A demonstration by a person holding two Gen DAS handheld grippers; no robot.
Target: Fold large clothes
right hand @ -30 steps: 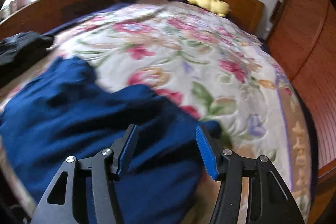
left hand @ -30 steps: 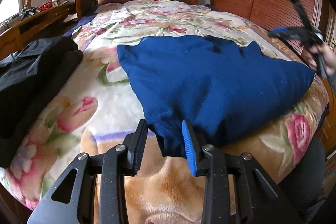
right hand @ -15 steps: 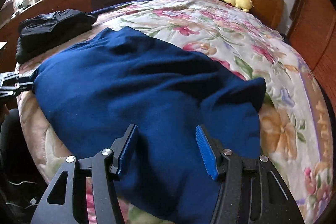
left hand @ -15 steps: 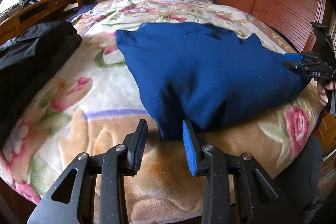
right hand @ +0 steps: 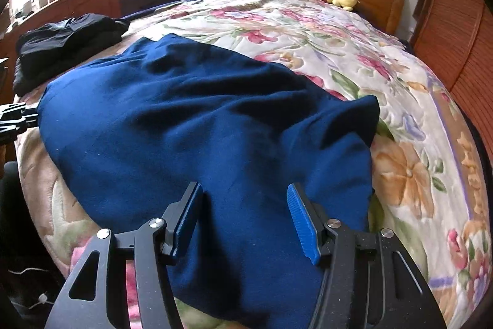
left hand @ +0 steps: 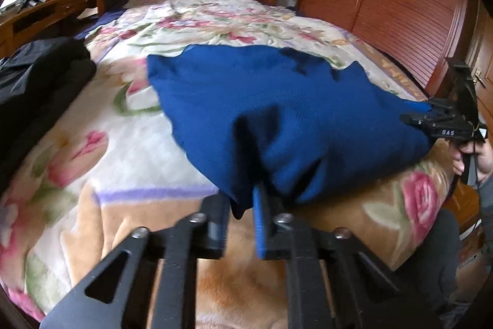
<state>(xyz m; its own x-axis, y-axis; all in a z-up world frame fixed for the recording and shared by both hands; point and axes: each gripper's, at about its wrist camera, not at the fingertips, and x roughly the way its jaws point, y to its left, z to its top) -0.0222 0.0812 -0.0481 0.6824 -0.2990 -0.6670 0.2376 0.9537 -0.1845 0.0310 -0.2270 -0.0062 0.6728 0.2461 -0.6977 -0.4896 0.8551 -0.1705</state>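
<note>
Left gripper (left hand: 242, 207) has just been closed, and a corner of the blue garment (left hand: 277, 113) is pinched. Right gripper (right hand: 243, 218) is held spread over the garment (laid on the floral blanket (right hand: 400, 119)), nothing gripped.

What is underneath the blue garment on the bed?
The blue garment lies on the floral blanket, which shows all around it. Whatever lies beneath its middle is covered.

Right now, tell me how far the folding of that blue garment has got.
Barely begun. Done: the blue garment lies spread on the floral blanket, and a black pile sits beside it. In hand: the left gripper has just closed its jaws on the near corner; the right gripper hovers open over the opposite edge. Left: gripping there, then every fold.
</note>
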